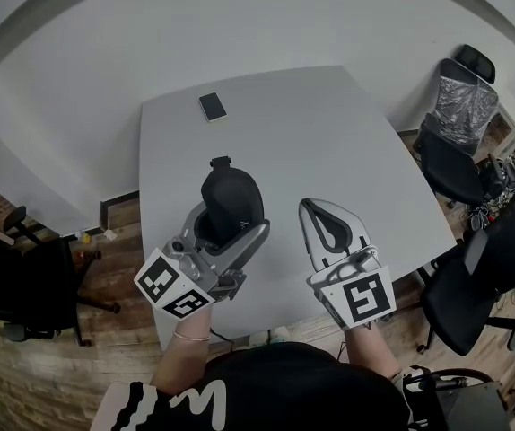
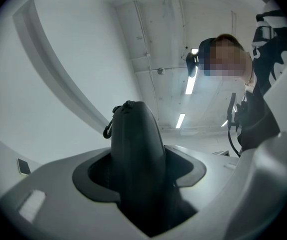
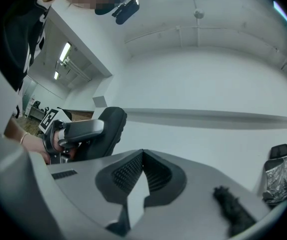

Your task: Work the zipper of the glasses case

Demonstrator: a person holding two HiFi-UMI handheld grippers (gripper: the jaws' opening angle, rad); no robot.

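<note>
- Left gripper view: my left gripper point(image 2: 141, 171) is pinching the black glasses case point(image 2: 136, 134) across its body, with a pad on each flank. The case's rounded end juts past the jaws and tilts up toward the ceiling lights point(image 2: 188, 84). The zipper pull point(image 2: 108, 128) hangs at its left edge.
- Right gripper view: my right gripper point(image 3: 142, 154) has its jaws pressed together tip to tip, with nothing in them. Only this view catches the left gripper from the side, off to the left, with the case clamped in it.
- Head view adds the layout. Both grippers sit side by side, apart from each other, above the near edge of the grey table point(image 1: 329, 133). A small phone-like slab point(image 1: 213, 107) lies flat near the far edge, well apart from the case.
</note>
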